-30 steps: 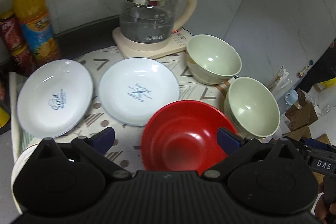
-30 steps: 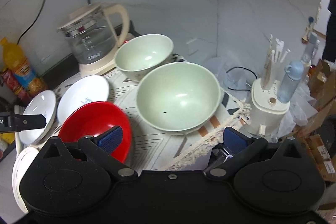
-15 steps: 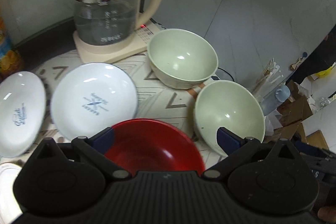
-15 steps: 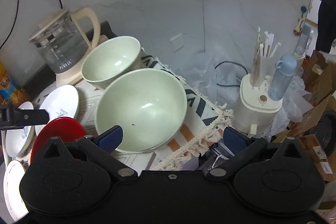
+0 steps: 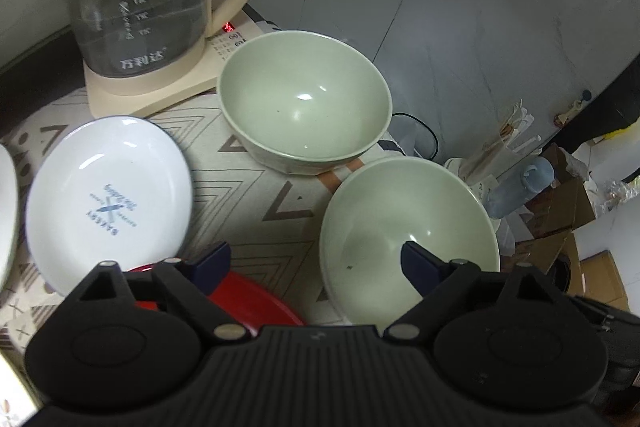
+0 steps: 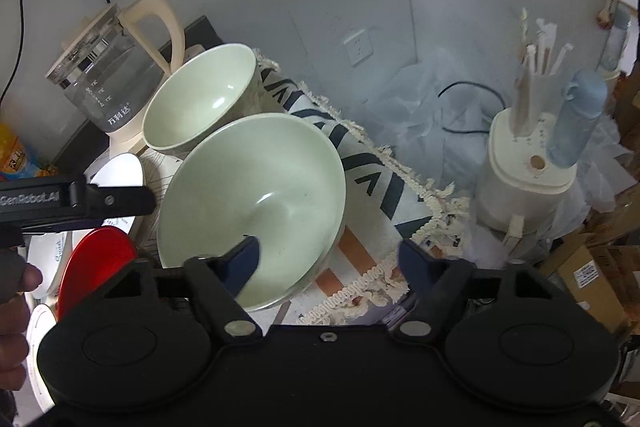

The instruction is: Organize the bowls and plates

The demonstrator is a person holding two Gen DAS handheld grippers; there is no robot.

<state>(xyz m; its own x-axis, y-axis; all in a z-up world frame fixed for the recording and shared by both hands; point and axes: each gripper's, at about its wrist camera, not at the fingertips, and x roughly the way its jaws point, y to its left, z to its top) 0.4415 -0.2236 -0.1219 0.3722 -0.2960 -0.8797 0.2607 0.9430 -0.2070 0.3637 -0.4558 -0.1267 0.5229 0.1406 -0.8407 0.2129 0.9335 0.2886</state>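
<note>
both my tongs have slid over from the red bowl (image 5: 256, 301) toward the near green bowl (image 6: 256, 203), and their jaws have just been narrowing. my right tongs (image 6: 326, 263) straddle its near rim, one finger inside, one outside, not yet pressing. my left tongs (image 5: 316, 265) hang open above the patterned cloth (image 5: 248, 195), one finger over that bowl's inside. behind it sits the far green bowl (image 5: 304, 103), by the kettle (image 5: 140, 7); a white plate (image 5: 108, 203) lies left.
</note>
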